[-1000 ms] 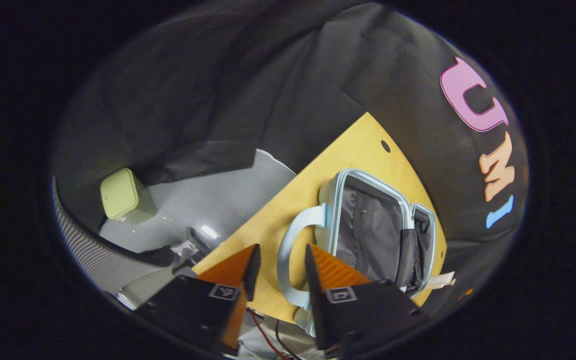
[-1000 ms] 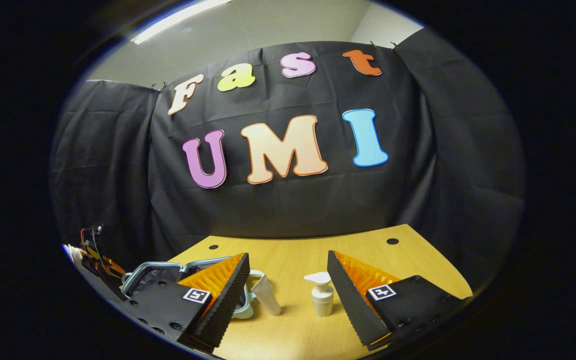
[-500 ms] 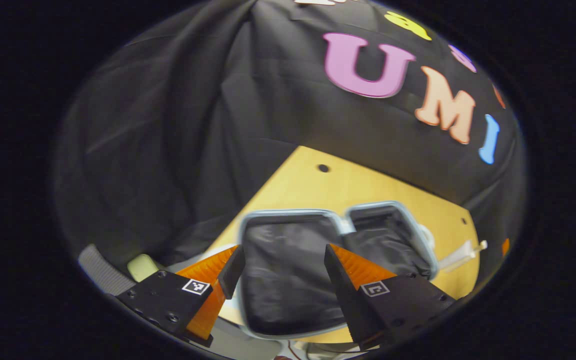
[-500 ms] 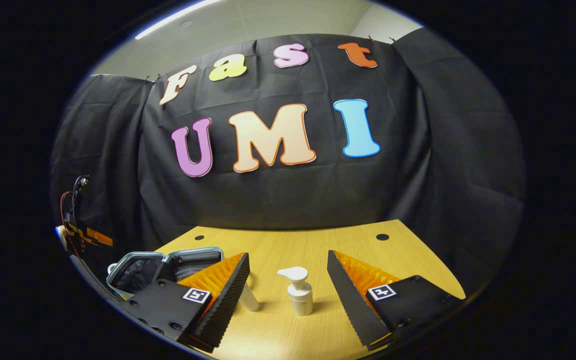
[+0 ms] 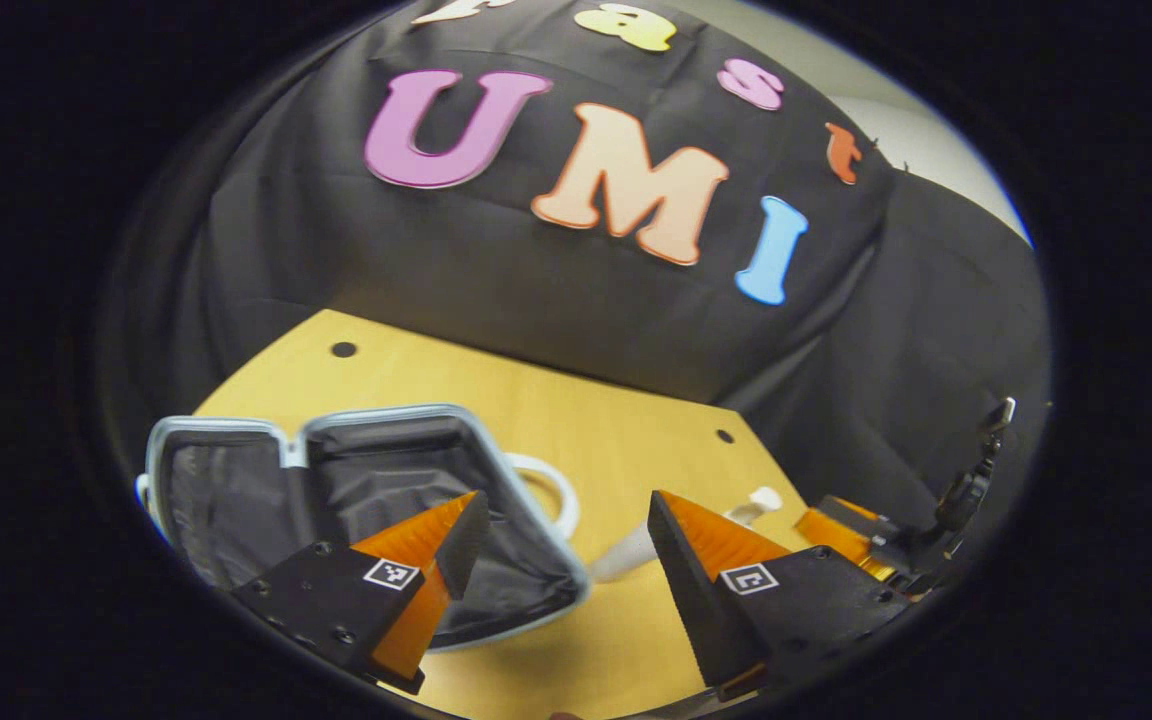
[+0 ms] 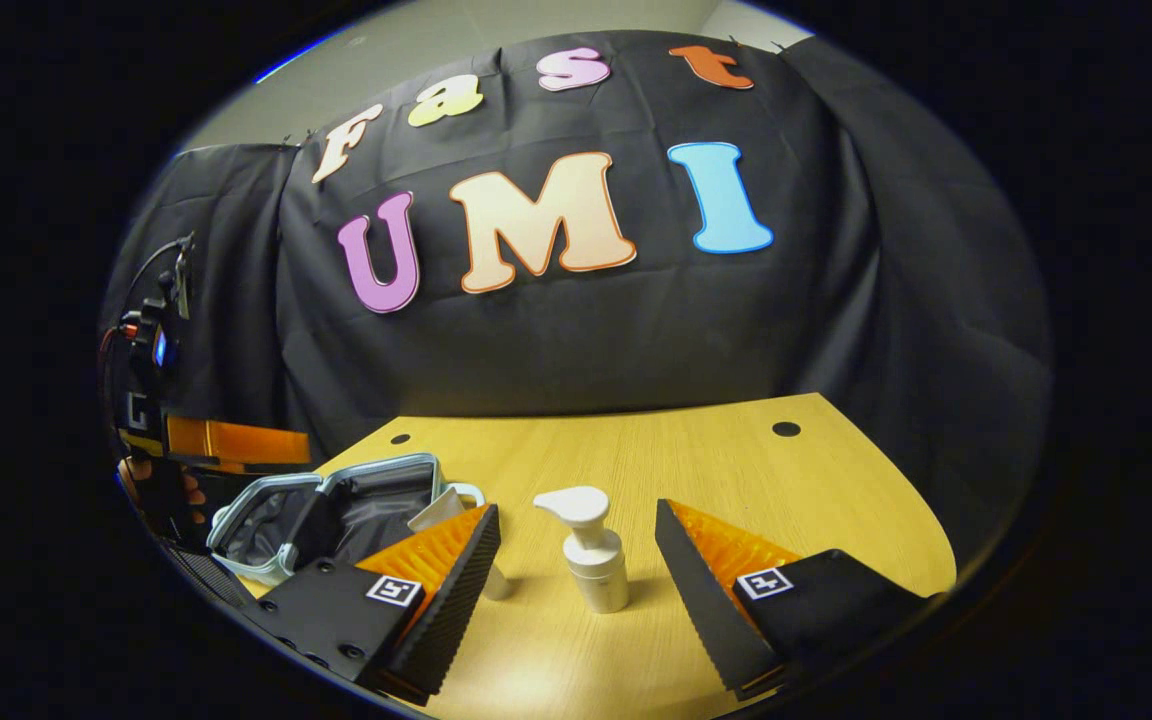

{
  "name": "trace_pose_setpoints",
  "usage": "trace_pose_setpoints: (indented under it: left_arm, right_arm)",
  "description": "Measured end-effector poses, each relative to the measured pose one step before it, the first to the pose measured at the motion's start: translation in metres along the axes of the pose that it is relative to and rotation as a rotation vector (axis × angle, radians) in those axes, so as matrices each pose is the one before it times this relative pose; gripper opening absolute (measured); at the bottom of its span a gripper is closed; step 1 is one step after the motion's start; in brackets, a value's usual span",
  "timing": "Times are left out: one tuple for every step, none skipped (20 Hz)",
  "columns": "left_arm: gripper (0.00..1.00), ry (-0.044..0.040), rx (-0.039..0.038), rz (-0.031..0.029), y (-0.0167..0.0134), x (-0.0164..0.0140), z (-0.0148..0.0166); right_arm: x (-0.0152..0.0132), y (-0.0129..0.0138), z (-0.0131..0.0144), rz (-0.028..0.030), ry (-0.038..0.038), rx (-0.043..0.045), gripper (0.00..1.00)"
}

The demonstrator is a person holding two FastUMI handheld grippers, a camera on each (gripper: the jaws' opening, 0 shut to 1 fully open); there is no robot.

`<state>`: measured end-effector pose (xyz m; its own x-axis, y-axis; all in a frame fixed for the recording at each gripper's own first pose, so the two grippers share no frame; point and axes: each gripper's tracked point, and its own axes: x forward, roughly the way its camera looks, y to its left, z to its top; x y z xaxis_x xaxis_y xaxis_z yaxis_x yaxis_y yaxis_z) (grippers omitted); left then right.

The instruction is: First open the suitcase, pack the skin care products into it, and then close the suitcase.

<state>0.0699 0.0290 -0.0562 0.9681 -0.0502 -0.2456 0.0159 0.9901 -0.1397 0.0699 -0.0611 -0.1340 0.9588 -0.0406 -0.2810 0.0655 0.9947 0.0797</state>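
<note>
Risk sits mostly with the small, top-heavy items. In the left gripper view, the left hand-held gripper hangs spread and empty above the near edge of the open suitcase, whose two dark-lined halves lie flat on the desk. A white tube lies just beside the suitcase handle, partly hidden by a finger, so its exact lie is hard to judge; a reach from this angle could nudge it under the handle or snag the soft lining.

In the right gripper view, the right hand-held gripper is also spread wide, empty, with the pump bottle standing upright between and just ahead of its fingers. Closing off-centre, or catching the overhanging pump head instead of the body, would likely tip the bottle. The tube leans near the suitcase and may get knocked by the left finger. Farther left, the other gripper and the hand holding it hover near the suitcase, so both reaching in together could collide.
</note>
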Motion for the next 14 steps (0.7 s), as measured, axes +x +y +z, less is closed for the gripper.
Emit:
trace_pose_setpoints:
  left_arm:
    - [0.94,0.0309,0.00542,-0.04382,-0.0201,0.0111,-0.01259]
    - [0.94,0.02945,0.01872,-0.02483,-0.01208,0.01013,-0.01271]
    - [0.94,0.01789,0.02126,-0.00756,-0.00757,0.00854,-0.00728]
    - [0.94,0.00692,0.01591,-0.00952,-0.0045,0.00881,-0.00325]
    - [0.94,0.00504,0.00592,-0.00446,-0.00542,0.01018,-0.00402]
    - [0.94,0.00725,-0.00175,0.00205,-0.00193,0.01311,-0.00587]
    - [0.94,0.0063,-0.01049,0.01447,0.00101,0.01195,-0.0062]
    - [0.94,0.00974,-0.01426,0.01673,0.00361,0.01157,-0.00883]
    - [0.99,0.01001,-0.01386,0.01791,0.00449,0.00855,-0.00804]
    - [0.94,0.0108,-0.00798,0.02195,0.00255,0.00701,-0.00702]
    - [0.95,0.00156,-0.00265,0.01547,0.00385,0.00694,-0.00429]
    - [0.95,-0.00057,-0.00388,0.01404,0.00398,0.00615,-0.00501]
    - [0.95,0.00145,-0.0075,0.01322,0.00407,0.00559,-0.00428]
    - [0.95,0.00733,-0.01043,0.0096,0.00281,0.00561,-0.00513]
  right_arm:
    - [0.00392,0.00062,-0.00423,0.00831,0.00973,-0.00631,0.98]
    - [0.0036,0.0003,-0.0042,0.00678,0.00995,-0.00655,0.98]
    - [0.00445,-0.00094,-0.00364,0.00499,0.01124,-0.00667,0.98]
    - [0.00338,-0.00041,-0.0032,0.0028,0.00792,-0.00589,0.98]
    - [0.00376,-0.00251,-0.0046,0.00054,0.00849,-0.00783,0.98]
    - [0.00494,-0.00177,-0.00545,0.00054,0.01002,-0.00777,0.98]
    - [0.00457,-0.00154,-0.00613,-0.00077,0.00987,-0.00739,0.98]
    - [0.00458,-0.00261,-0.00464,-0.00113,0.00655,-0.004,0.98]
    - [0.00547,-0.00208,-0.00491,-0.00055,0.00669,-0.00167,0.98]
    - [0.00743,-0.00221,-0.00557,-0.00127,0.00806,-0.00123,0.98]
    - [0.00625,-0.00142,-0.00702,0.00017,0.00944,-0.00128,0.98]
    - [0.00623,-0.00105,-0.00699,0.00121,0.01256,-0.00157,0.96]
    - [0.00589,-0.00134,-0.00719,0.00081,0.01256,-0.00165,0.98]
    - [0.00545,0.00044,-0.00547,0.00527,0.01139,-0.00032,0.98]
